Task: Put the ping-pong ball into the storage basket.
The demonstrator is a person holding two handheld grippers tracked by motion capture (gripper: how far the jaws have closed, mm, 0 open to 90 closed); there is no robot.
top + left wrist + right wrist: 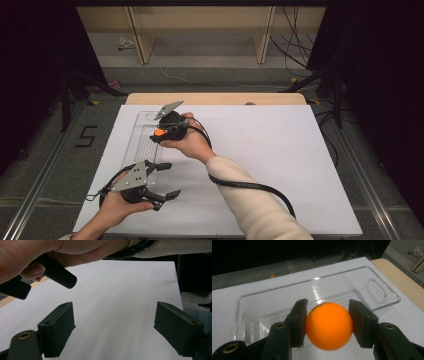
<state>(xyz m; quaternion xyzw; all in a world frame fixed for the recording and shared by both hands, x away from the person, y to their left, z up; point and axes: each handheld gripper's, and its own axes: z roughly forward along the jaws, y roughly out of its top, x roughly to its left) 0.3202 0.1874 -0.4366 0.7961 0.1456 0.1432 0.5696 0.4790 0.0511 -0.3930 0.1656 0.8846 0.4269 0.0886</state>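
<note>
We see the clear rectangular plastic tray (pixel 372 272) just beyond our right tongs (pixel 328 323), which clamp the smooth orange ball (pixel 329 326). The placing step: next, we judge, lower and release. Left tongs (pixel 113 327) gape wide, empty.

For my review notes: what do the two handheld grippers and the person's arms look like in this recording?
Both the left gripper and the right gripper are black, each with two blocky jaws and a grey three-cornered plate on top. Brass-coloured rings sit at the jaw pivots. A ribbed black cable trails from the right gripper. The right arm wears a cream sleeve of soft fabric.
</note>
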